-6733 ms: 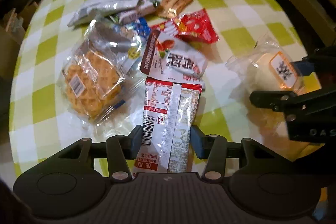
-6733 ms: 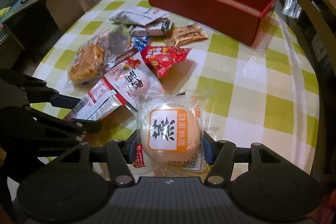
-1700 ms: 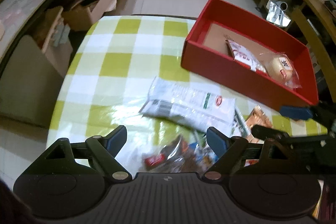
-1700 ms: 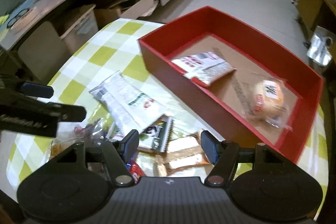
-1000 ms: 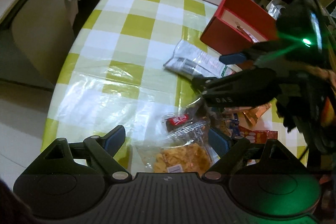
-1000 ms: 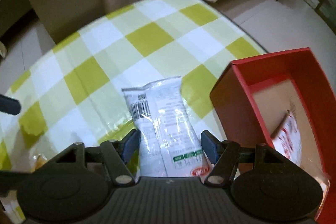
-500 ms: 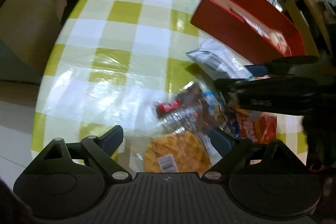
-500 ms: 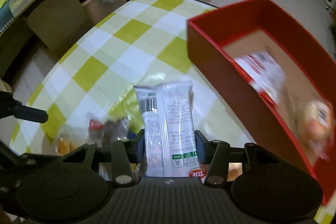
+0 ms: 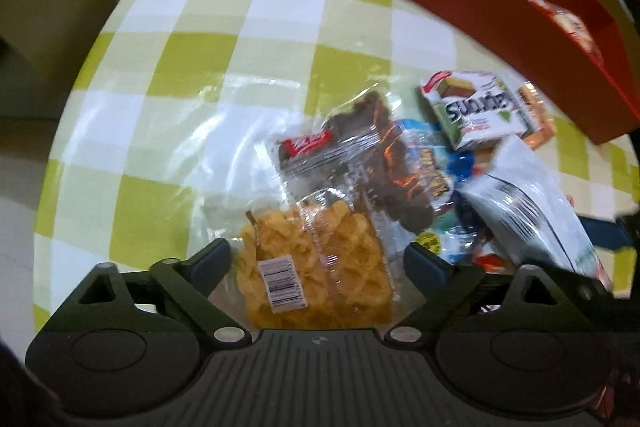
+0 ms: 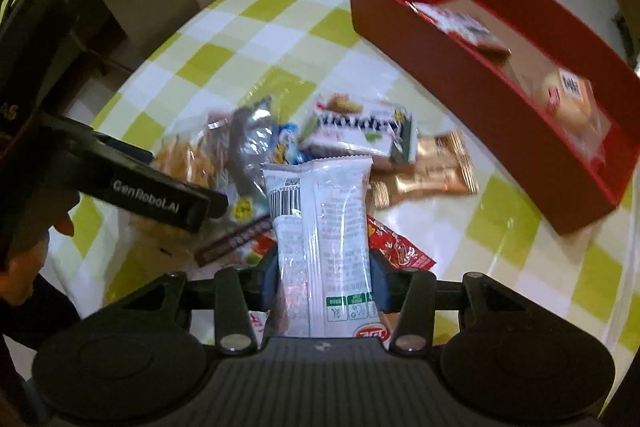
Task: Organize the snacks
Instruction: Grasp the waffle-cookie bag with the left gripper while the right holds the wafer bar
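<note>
While our right hand-held gripper [image 10: 324, 277] clamped the white packet [image 10: 320, 227], our left hand-held gripper [image 9: 318, 259], jaws just widening, straddled the cracker bag [image 9: 316, 267] without pressing it.

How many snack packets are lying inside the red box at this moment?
2. A red-and-white flat packet lies toward the far end of the red box, and a round cake in clear wrap lies near the closer end. The near wall could hide something small.

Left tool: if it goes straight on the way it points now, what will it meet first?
Most likely the clear pack of golden crispy snack, lying between the open fingers of the left tool. Depth is unclear, so the gap remaining cannot be judged.
</note>
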Action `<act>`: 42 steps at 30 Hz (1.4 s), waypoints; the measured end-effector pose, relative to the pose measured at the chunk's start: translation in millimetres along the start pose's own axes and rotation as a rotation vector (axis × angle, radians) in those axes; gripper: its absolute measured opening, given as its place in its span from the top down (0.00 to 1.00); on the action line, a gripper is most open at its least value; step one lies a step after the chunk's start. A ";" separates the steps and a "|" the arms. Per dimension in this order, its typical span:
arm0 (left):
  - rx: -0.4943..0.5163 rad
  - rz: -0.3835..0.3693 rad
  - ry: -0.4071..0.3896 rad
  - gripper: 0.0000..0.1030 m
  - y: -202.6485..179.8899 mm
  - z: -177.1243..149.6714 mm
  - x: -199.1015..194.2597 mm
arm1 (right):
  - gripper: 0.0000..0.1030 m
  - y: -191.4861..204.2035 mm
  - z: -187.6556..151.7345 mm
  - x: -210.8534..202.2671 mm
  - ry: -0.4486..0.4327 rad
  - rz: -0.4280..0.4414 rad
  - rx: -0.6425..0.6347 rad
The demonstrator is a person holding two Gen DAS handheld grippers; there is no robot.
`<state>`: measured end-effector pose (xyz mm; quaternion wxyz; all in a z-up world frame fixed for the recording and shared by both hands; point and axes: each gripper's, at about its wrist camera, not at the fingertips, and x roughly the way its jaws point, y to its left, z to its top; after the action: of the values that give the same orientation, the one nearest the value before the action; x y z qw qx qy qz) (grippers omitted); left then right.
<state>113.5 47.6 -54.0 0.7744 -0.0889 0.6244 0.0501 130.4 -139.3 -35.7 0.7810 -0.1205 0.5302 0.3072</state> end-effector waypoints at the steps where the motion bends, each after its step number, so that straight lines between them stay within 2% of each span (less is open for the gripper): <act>1: -0.004 0.008 0.001 0.03 -0.9 -0.7 1.8 | 0.48 -0.7 -2.2 0.6 -0.006 0.000 0.004; 5: -0.031 0.032 -0.008 0.01 -2.1 -6.5 3.2 | 0.46 -2.3 -1.9 5.8 -0.016 -0.009 -0.005; 11: -0.090 0.012 0.003 0.00 3.3 -24.3 4.9 | 0.22 -2.3 3.1 14.9 0.008 -0.015 -0.021; 17: -0.122 0.001 0.003 0.00 10.8 -21.2 4.5 | 0.21 -16.8 2.5 20.7 0.009 0.017 0.088; 21: -0.104 0.005 -0.011 0.06 7.0 -18.9 2.0 | 0.13 -29.7 3.5 30.0 0.033 0.054 0.197; 24: -0.097 0.002 -0.020 0.10 7.7 -16.4 -2.4 | 0.10 -26.7 3.5 31.4 0.034 0.049 0.184; 29: -0.082 0.010 -0.018 0.09 6.7 -16.2 -3.9 | 0.00 -26.5 2.5 36.0 0.020 0.055 0.192; 36: -0.076 0.033 -0.017 0.03 4.5 -15.9 -0.4 | 0.00 -24.6 0.2 39.4 0.001 0.056 0.178; 42: -0.063 0.039 -0.021 0.03 2.5 -15.0 2.1 | 0.00 -22.8 2.7 40.9 0.026 0.048 0.119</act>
<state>99.2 47.0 -59.3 0.7765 -0.1004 0.6161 0.0854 156.5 -141.4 -74.6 0.7723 -0.0649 0.5603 0.2923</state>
